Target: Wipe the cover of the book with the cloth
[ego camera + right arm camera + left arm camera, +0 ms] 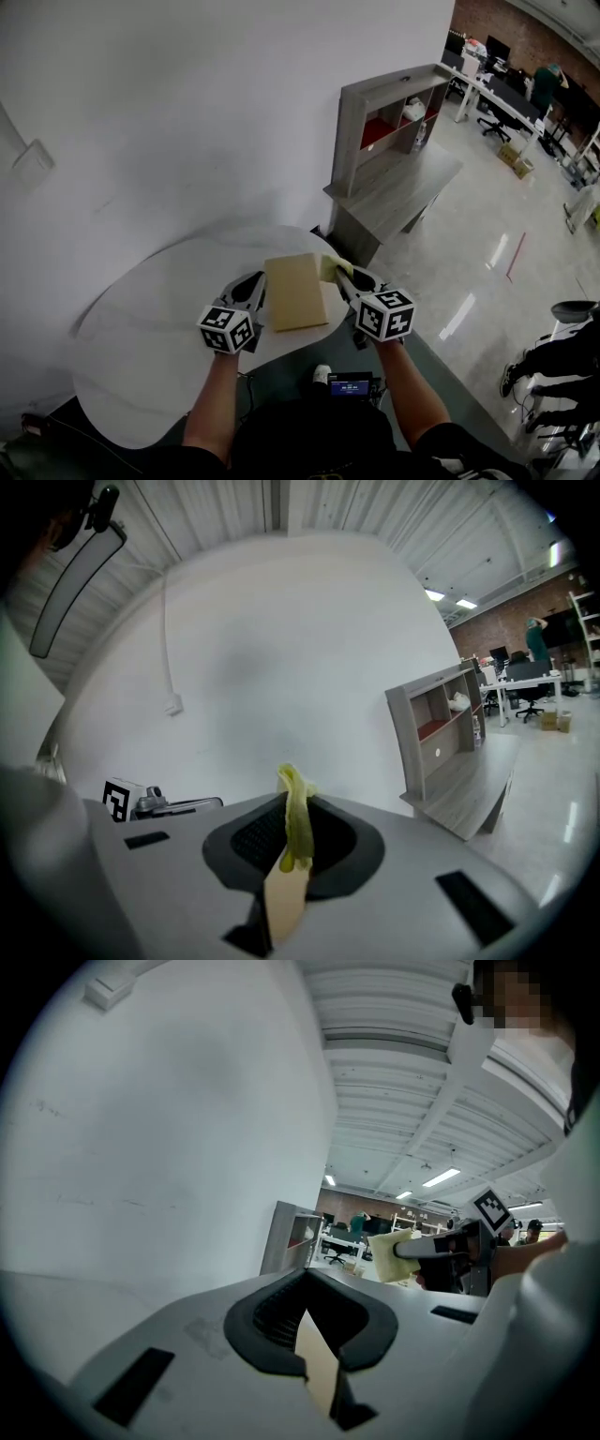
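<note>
We see the tan book [294,291] lying flat between the two claws, over the near edge of the white rounded desk [141,347]; we cannot tell whether its underside touches the desk. The left claw [249,292] sits on the book's left edge. In the left gripper view its jaws are pressed together on a thin tan sliver of the book [316,1365], so the left claw [315,1340] is clamped on that edge. The right claw [347,279] lies along the book's right edge, towards the far right corner, where the yellow cloth [330,267] is bunched against the cover. In the right gripper view the right claw [292,855] is closed on the cloth [298,822], which stands up out of the gap as a folded strip, and the book's tan edge [284,902] shows in the same gap just below it. From the left gripper view we see the cloth [388,1256] beyond the book, pinched at the tip of the right claw [412,1250]. Behind the book a grey shelf unit [394,141] stands against the white wall [187,112], well apart from the book.
</note>
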Action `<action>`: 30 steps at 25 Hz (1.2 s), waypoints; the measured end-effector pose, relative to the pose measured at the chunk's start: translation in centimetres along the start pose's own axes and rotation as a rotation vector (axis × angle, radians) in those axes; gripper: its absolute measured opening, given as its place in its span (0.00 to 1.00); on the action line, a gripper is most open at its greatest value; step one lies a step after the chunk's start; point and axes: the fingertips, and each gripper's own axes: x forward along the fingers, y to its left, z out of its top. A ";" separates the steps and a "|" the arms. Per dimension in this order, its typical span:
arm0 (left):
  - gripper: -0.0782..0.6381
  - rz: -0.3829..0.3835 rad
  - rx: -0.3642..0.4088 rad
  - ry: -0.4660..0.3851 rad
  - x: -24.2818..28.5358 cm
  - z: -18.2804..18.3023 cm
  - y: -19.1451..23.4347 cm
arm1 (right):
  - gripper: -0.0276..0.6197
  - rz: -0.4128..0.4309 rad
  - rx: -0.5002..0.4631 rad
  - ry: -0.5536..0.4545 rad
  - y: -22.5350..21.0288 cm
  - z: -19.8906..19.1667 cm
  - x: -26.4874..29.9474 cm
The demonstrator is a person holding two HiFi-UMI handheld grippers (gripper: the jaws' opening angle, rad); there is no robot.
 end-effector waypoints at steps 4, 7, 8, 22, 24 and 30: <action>0.11 0.029 -0.008 0.012 1.0 -0.3 0.5 | 0.18 0.040 0.004 0.029 -0.7 0.2 1.9; 0.11 0.046 -0.020 0.032 1.1 -1.0 1.7 | 0.18 0.061 0.010 0.050 -0.4 -0.1 3.4; 0.11 0.050 -0.024 0.035 1.2 -1.1 2.1 | 0.18 0.065 0.008 0.056 -0.3 -0.2 3.8; 0.11 -0.022 -0.031 0.041 2.5 0.0 4.2 | 0.18 0.020 0.019 0.028 0.8 1.3 6.1; 0.11 -0.027 -0.031 0.040 2.7 0.2 4.3 | 0.18 0.013 0.022 0.027 0.7 1.3 6.1; 0.11 -0.027 -0.029 0.053 3.0 0.1 4.4 | 0.18 0.007 0.032 0.031 0.4 1.4 6.0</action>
